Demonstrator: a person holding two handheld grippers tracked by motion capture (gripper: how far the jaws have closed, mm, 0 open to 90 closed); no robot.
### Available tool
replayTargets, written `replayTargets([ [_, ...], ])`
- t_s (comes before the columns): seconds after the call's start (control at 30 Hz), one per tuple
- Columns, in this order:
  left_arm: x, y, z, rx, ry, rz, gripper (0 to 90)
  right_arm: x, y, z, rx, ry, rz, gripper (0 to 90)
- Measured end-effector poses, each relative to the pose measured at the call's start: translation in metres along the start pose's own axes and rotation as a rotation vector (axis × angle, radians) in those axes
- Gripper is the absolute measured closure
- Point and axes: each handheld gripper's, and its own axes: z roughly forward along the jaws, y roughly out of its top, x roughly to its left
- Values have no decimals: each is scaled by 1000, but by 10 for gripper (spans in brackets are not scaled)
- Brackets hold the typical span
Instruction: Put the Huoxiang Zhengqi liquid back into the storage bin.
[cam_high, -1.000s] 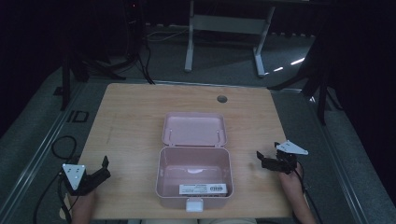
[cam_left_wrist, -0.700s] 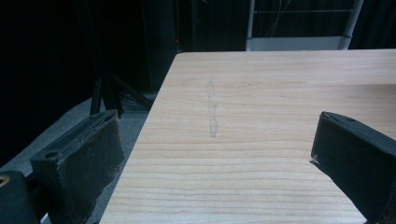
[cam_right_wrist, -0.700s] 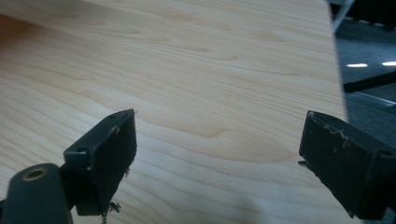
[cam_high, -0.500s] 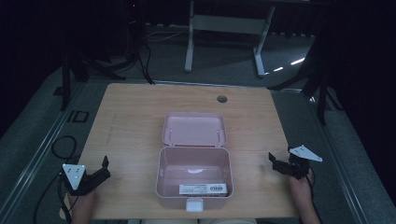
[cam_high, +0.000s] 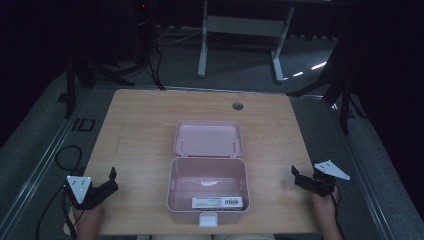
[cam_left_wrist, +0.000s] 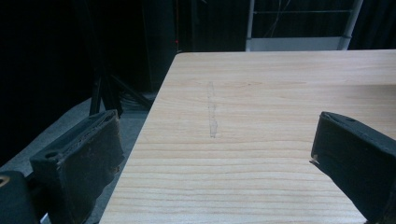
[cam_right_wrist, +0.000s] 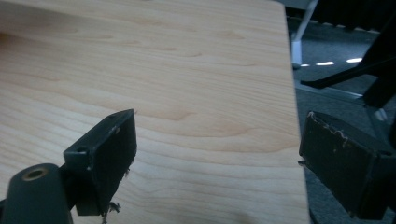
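One open pink plastic box (cam_high: 207, 187) on light wooden tabletop (cam_high: 135, 130); two hand-held grippers — left (cam_high: 111, 179), right (cam_high: 296, 175) — both wide, empty; right has withdrawn outward.

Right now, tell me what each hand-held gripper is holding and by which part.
Nothing is held. The left hand-held gripper and right hand-held gripper are both open over the table, apart from the pink box.
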Motion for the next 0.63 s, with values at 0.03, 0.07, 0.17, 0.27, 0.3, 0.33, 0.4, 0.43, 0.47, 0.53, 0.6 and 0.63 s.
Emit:
replayTargets([
  [0.03, 0, 0, 0, 1, 0, 0, 23, 0, 0, -1, 1, 4, 2, 108],
  [0.07, 0, 0, 0, 0, 0, 0, 23, 0, -1, -1, -2, 1, -2, 109],
  [0.17, 0, 0, 0, 1, 0, 3, 23, -1, -3, -1, 3, -2, 2, 108],
  [0.27, -1, 0, 0, 2, -2, 9, 23, -3, -4, -1, -9, -6, 21, 109],
  [0.3, -1, 0, 0, 2, -2, 11, 23, -4, -4, -1, -7, -5, 27, 109],
  [0.33, -1, 0, 0, 2, -2, 11, 23, -5, -4, -1, -9, -7, 31, 109],
  [0.4, -1, 0, 0, 2, -1, 9, 23, -5, -4, -1, -7, -5, 35, 108],
  [0.43, -1, 0, 0, 2, -1, 6, 23, -5, -4, 0, 6, 1, 35, 109],
  [0.47, 0, 0, 0, 2, 0, 4, 23, -6, -5, 1, 10, -5, 33, 109],
  [0.53, 0, 0, 0, 1, 1, -1, 23, -6, -5, 2, 23, -4, 32, 109],
  [0.6, 0, 0, 0, 0, 1, -2, 23, -6, -5, 3, 29, -2, 33, 108],
  [0.63, 0, 0, 0, 0, 0, -2, 23, -5, -6, 4, 38, -6, 27, 108],
])
